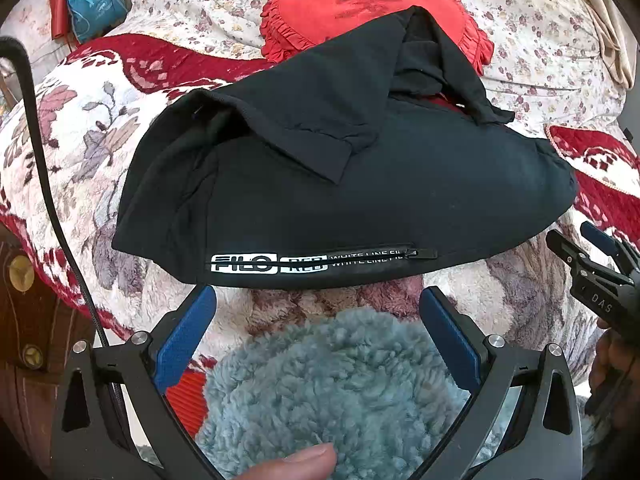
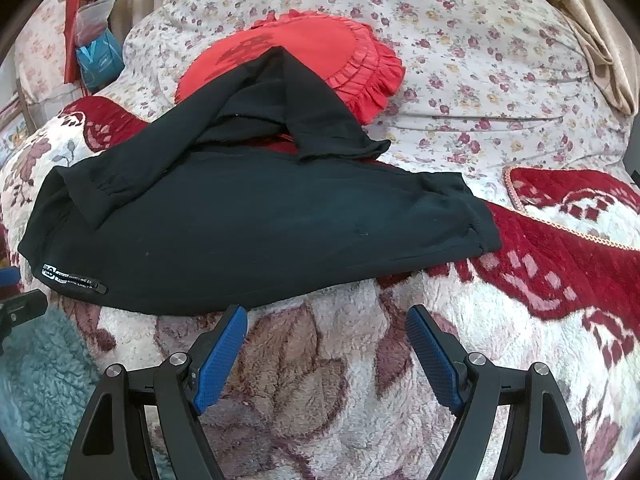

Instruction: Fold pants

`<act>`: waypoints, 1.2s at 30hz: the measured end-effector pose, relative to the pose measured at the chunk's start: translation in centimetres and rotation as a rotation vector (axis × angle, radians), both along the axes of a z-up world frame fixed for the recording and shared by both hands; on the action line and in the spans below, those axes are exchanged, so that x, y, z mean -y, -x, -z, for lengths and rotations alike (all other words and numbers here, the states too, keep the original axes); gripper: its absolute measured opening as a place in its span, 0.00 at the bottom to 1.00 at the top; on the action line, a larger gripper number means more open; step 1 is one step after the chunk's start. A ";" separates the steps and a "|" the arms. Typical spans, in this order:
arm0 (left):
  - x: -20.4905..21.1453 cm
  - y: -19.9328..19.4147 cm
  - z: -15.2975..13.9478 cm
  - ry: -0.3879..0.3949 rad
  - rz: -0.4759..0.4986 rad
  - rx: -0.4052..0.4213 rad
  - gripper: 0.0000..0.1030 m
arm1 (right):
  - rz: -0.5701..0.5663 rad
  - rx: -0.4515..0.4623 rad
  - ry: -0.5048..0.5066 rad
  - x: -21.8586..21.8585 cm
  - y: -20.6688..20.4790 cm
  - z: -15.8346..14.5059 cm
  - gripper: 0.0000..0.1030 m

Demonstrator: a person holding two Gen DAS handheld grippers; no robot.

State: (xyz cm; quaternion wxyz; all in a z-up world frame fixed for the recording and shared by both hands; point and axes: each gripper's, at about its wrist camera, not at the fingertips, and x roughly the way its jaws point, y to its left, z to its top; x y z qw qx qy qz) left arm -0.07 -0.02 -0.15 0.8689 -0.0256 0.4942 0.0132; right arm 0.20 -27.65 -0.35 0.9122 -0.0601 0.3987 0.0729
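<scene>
The black pants (image 1: pixel 360 192) lie partly folded on the floral bed blanket (image 1: pixel 80 152), with a white logo strip and zipper along their near edge. One leg end is flopped back over the top, and the far end rests on a red pillow. They also show in the right wrist view (image 2: pixel 248 232). My left gripper (image 1: pixel 318 304) is open and empty, just short of the pants' near edge. My right gripper (image 2: pixel 326 322) is open and empty, also just short of the near edge. The right gripper shows at the right side of the left wrist view (image 1: pixel 576 248).
A round red frilled pillow (image 1: pixel 360 8) lies behind the pants, also seen in the right wrist view (image 2: pixel 320 52). A fluffy teal fabric (image 1: pixel 328 392) sits under my left gripper. A blue bag (image 1: pixel 94 8) stands at the far left. A beige cloth (image 2: pixel 596 40) hangs at the far right.
</scene>
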 end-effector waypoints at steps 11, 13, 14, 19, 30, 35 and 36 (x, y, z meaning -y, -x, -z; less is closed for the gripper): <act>-0.2 -0.2 0.1 0.003 -0.001 -0.005 0.99 | 0.023 -0.004 0.004 0.2 0.0 -0.2 0.78; -0.2 -0.2 0.1 0.005 -0.001 -0.009 0.99 | 0.028 -0.006 0.003 0.2 0.0 -0.3 0.78; -0.2 -0.1 0.2 0.005 0.000 -0.010 0.99 | 0.030 -0.007 0.003 0.2 -0.1 -0.3 0.78; -0.3 0.1 0.2 0.003 -0.002 -0.008 0.99 | 0.033 -0.009 0.004 0.3 -0.1 -0.2 0.78; -0.2 0.1 0.5 0.006 -0.001 -0.010 0.99 | 0.045 -0.011 0.002 0.5 -0.1 -0.3 0.78; -0.6 0.0 0.4 0.016 0.000 -0.019 0.99 | 0.070 -0.005 -0.013 1.3 -0.3 -0.6 0.78; -0.8 0.0 0.3 0.029 0.003 -0.024 0.99 | 0.101 0.002 -0.040 2.3 -0.4 -1.0 0.78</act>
